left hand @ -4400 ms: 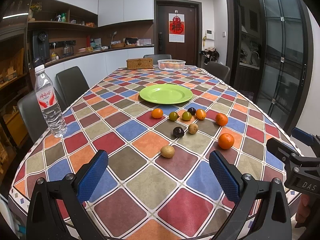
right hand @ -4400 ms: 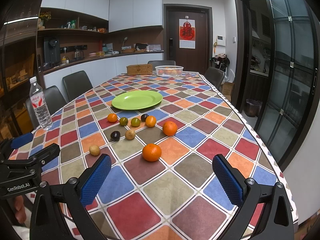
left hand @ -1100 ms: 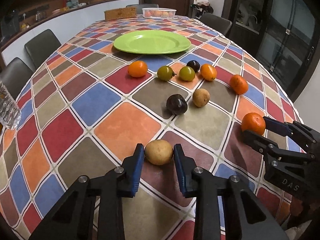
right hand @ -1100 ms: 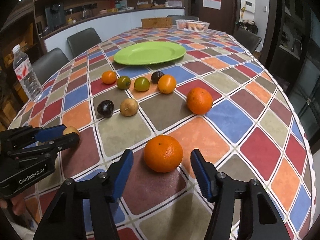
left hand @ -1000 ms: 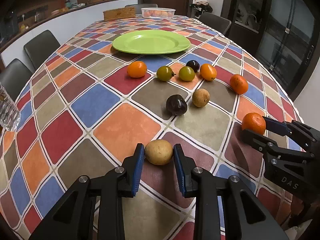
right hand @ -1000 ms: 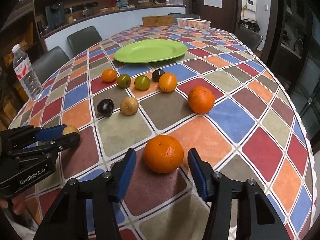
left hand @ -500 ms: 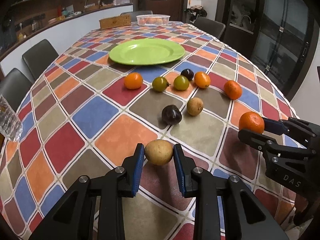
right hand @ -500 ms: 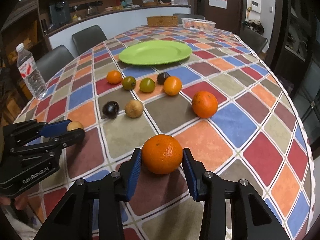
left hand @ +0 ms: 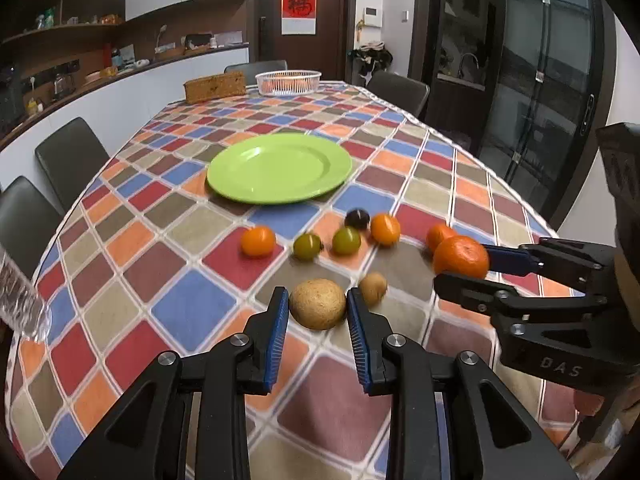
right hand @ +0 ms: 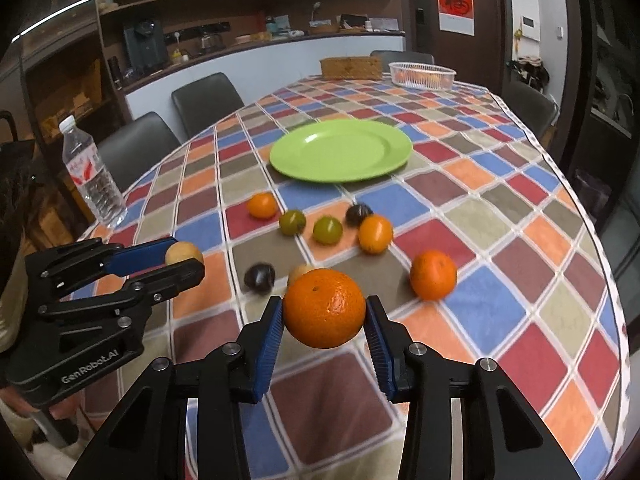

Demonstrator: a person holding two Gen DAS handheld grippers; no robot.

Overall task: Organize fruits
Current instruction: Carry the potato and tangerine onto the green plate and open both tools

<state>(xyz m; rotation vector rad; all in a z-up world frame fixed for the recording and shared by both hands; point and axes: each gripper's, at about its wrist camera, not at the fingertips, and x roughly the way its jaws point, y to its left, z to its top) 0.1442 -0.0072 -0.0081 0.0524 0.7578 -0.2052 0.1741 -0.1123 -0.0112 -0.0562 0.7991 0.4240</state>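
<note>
The left gripper (left hand: 318, 307) is clamped on a tan-brown fruit (left hand: 317, 304), its blue pads pressed to either side, the fruit held clear above the checked tablecloth (left hand: 192, 312); the right gripper (right hand: 324, 322) is closed on a large orange (right hand: 324, 308), likewise gripped between both pads and raised off the cloth; each tool appears in the other's view, off to the side, fruit at its tips. On the cloth beyond lie eight loose fruits: nearest, one small brown fruit (left hand: 373, 289) just beside the left gripper's right finger and one dark purple fruit (right hand: 260, 277); to the right, one orange (right hand: 433, 275); farther on, a row of one small orange fruit (left hand: 258, 241), two green fruits (left hand: 307, 246) (left hand: 346, 241), one orange fruit (left hand: 385, 229), with one dark fruit (left hand: 357, 218) just behind. Past them sits one green plate (left hand: 280, 168), bare; a water bottle (right hand: 93, 172) stands at the left edge; at the far end, one white basket (left hand: 288, 81) beside one brown box (left hand: 215, 87).
</note>
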